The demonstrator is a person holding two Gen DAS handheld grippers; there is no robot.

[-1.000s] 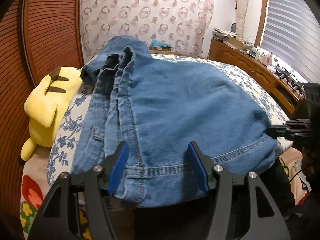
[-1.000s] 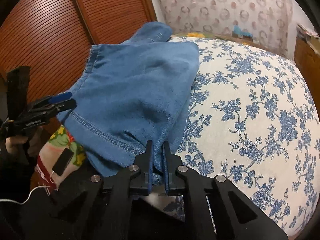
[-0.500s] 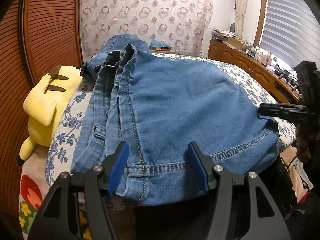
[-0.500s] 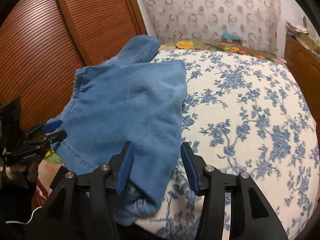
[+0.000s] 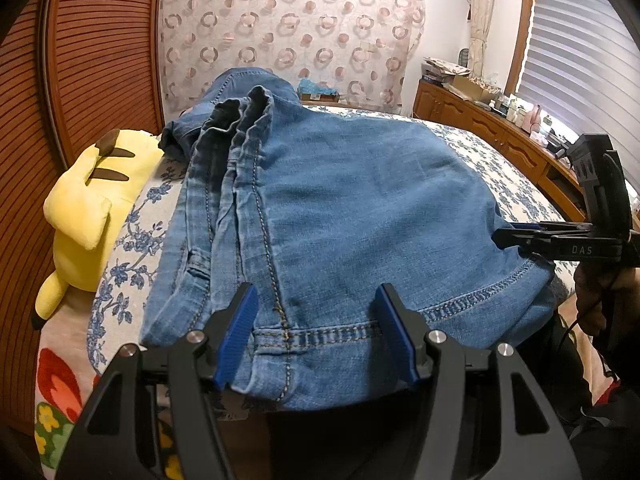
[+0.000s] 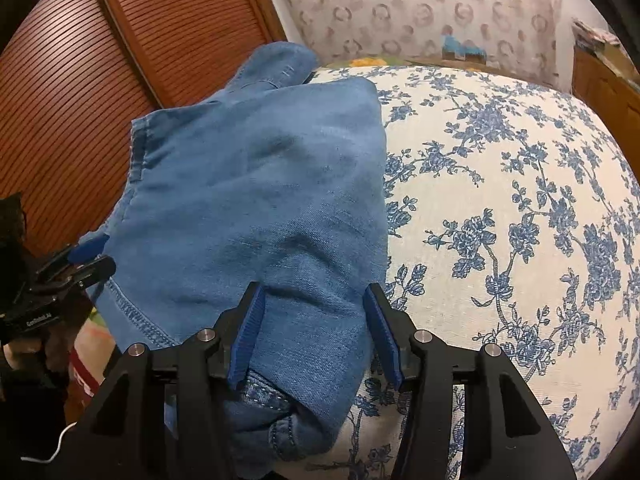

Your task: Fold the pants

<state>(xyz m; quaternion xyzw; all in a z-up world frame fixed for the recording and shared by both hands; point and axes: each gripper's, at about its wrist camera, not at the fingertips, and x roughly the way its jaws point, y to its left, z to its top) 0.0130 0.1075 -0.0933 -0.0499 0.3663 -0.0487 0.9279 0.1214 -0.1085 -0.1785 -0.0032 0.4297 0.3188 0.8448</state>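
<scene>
A yellow plush [image 5: 86, 204] lies at the bed's [image 6: 520, 200] left edge. The folded jeans [image 5: 340, 208] cover the bed's near left part, hem toward the near edge. The left hand-held gripper [image 5: 316, 334] stands wide over the hem, pads clear of the denim. The right hand-held gripper [image 6: 314, 336] is wide too, straddling the jeans' right fold without pressing.

bare floral bedspread [image 6: 520, 208] right of jeans [image 6: 260, 200], plush toy [image 5: 88, 208] left
</scene>
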